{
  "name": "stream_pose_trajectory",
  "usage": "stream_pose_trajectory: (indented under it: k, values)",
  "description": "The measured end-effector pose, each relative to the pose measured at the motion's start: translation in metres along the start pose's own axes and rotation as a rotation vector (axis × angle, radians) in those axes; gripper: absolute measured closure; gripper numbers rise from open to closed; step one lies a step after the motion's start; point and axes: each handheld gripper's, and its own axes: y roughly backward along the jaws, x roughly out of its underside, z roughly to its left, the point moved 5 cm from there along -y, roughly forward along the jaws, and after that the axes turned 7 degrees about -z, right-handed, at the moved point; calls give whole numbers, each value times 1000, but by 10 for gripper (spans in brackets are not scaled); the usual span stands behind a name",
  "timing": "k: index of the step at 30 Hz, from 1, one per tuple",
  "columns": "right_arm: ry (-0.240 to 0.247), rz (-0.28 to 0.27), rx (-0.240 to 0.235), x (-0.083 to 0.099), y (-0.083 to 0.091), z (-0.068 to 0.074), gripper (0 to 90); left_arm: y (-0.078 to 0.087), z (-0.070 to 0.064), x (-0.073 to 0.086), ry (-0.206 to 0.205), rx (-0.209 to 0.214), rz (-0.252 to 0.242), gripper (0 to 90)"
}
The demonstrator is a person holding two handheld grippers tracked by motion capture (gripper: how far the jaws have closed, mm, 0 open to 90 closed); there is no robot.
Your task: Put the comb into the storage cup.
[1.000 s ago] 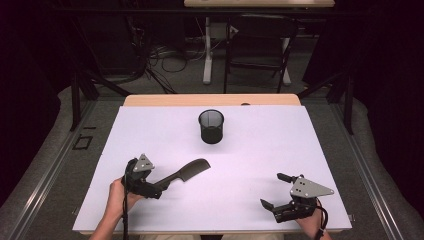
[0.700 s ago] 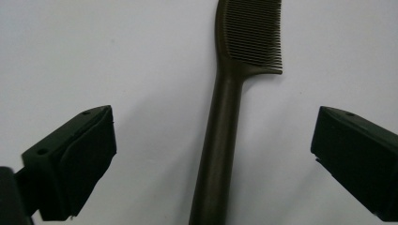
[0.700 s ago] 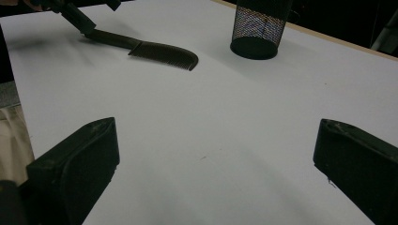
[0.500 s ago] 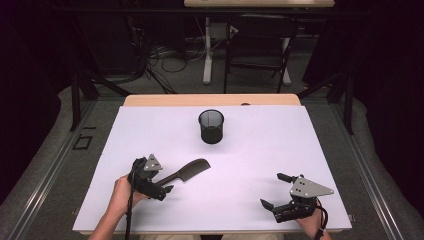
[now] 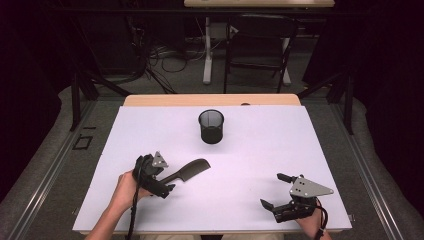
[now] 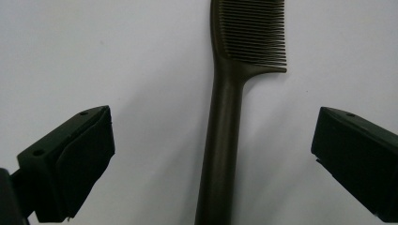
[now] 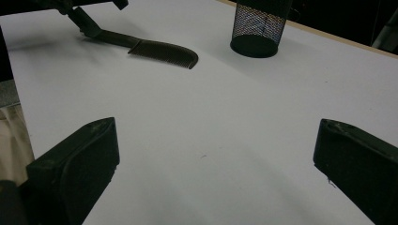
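A dark long-handled comb [image 5: 192, 169] lies flat on the white table top [image 5: 260, 145], teeth end pointing toward the table's middle. My left gripper [image 5: 166, 182] is at its handle end and is open. In the left gripper view the comb's handle [image 6: 220, 140] runs up between the two wide-apart jaws of my left gripper [image 6: 213, 129], touching neither. My right gripper [image 5: 272, 190] rests near the front right edge, open with nothing between its jaws [image 7: 213, 140]. The right gripper view has the comb [image 7: 164, 50] far off, with the left gripper [image 7: 84, 16] at its handle.
A black mesh cup [image 5: 211, 126] stands upright at the middle back of the table, also in the right gripper view [image 7: 259, 28]. A wooden strip [image 5: 210, 100] edges the far side. Chair legs and cables lie on the floor beyond.
My left gripper has slid right along the table until the comb's handle lies between its open jaws. The comb and my right gripper have stayed put.
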Motion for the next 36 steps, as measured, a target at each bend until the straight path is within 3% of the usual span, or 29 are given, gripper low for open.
stream_pose_trajectory:
  k: [6,7,8,9,13,25,36]
  values:
    - [1,0,-1,0,0,0,2,-2,0,-4,-27,-8,21,16]
    - [2,0,-3,0,0,0,2,-3,0,-5,-35,-10,28,89]
    - [2,0,-3,0,0,0,2,-4,-1,-5,-41,-4,35,89]
    - [2,1,-5,0,-1,1,2,-5,-2,-7,-50,-4,47,148]
    - [3,2,-6,0,0,1,3,-8,-4,-10,-79,-2,85,241]
    - [5,4,-12,0,0,1,2,-18,-7,-19,-106,47,162,508]
    - [3,8,-16,1,-1,2,3,-23,-5,-25,-122,83,267,606]
